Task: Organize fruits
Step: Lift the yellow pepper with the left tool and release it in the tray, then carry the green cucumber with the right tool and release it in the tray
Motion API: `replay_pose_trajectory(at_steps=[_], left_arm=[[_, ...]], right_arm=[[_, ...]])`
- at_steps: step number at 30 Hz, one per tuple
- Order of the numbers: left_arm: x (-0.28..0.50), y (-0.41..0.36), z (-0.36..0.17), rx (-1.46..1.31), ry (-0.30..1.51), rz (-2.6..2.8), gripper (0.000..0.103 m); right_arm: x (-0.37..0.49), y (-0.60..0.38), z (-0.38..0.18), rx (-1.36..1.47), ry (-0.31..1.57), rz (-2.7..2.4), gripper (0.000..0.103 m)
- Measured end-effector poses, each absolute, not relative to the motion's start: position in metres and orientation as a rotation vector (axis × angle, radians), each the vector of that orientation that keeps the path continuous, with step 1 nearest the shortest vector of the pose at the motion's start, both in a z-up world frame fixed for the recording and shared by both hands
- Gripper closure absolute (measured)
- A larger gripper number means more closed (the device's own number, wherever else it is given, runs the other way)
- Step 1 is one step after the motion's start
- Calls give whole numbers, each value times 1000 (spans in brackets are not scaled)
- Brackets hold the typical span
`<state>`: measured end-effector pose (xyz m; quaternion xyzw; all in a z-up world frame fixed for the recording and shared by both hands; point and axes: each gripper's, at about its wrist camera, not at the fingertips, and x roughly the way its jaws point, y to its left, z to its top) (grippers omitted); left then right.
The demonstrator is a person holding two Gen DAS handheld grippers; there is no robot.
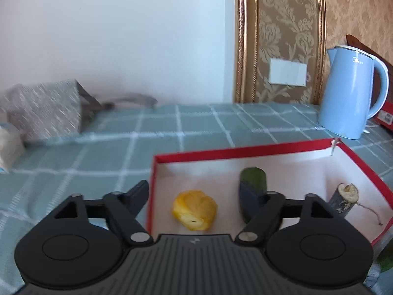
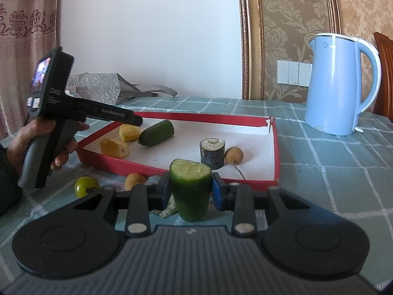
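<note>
Right gripper [image 2: 191,191]: pinching upright cucumber stub [image 2: 190,191], at 6 o'clock of red tray [image 2: 276,152]
Left gripper [image 1: 194,196]: fingers spread, nothing between
Tray holds: banana chunk [image 1: 195,210], cucumber half [image 2: 156,132] at 12 o'clock

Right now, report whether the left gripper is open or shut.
Open: the left gripper shows wide-spread fingers above the yellow piece in the red tray, gripping nothing.

White wall [image 2: 147,36] beside gold damask wallpaper [image 2: 289,24] — pink patterned curtain [image 2: 22,24] at left.
</note>
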<state>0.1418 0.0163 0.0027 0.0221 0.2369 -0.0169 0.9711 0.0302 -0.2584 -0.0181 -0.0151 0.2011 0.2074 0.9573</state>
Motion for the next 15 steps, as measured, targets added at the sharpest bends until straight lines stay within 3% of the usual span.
replay_pose_trajectory(at_steps=[4, 9, 11, 15], left_arm=[[113, 22, 11, 88, 401, 33, 21], [62, 44, 21, -57, 352, 29, 19], [42, 51, 18, -115, 346, 8, 13], [22, 57, 7, -179, 397, -39, 13]], right_arm=[[29, -258, -18, -33, 405, 416, 71], [27, -258, -18, -37, 397, 409, 71], [26, -258, -18, -39, 389, 402, 71], [26, -258, -17, -32, 382, 391, 71]])
